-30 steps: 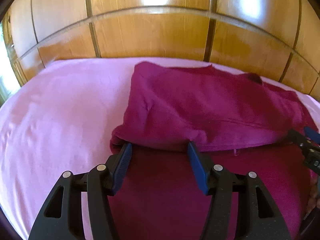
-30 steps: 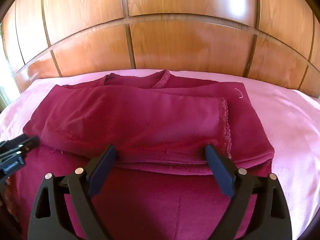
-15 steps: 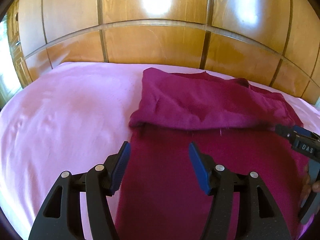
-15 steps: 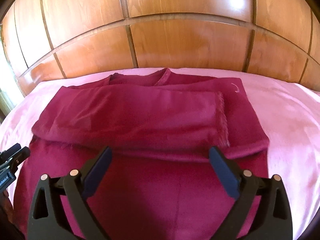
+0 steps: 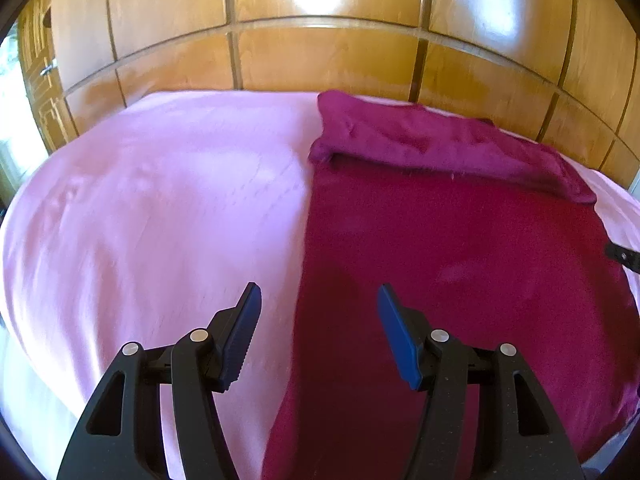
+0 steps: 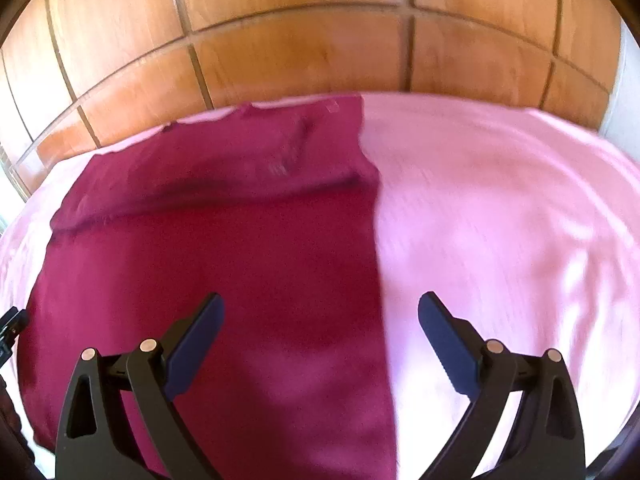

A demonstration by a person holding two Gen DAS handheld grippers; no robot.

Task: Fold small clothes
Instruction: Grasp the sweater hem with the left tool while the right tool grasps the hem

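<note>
Both grippers hanging spread over a half-folded maroon top, nothing pinched.

Maroon top (image 5: 460, 248) is lying flat on the pink bedsheet (image 5: 152, 208), its far end doubled back into a thick band (image 5: 432, 140) running just beside the wood headboard (image 5: 328, 56). Left gripper (image 5: 318, 320) is sitting w/ jaws apart, straddling the top's left edge: one blue pad over bare sheet, the other over maroon cloth, neither pressing on fabric. Right gripper (image 6: 320, 324) is hanging w/ jaws spread very wide over the top's right edge, left pad above cloth, right pad above pink sheet; nothing btwn them. Right view is motion-blurred, so fabric detail there is unclear. Tip of the other gripper is showing at each view's side edge.
</note>
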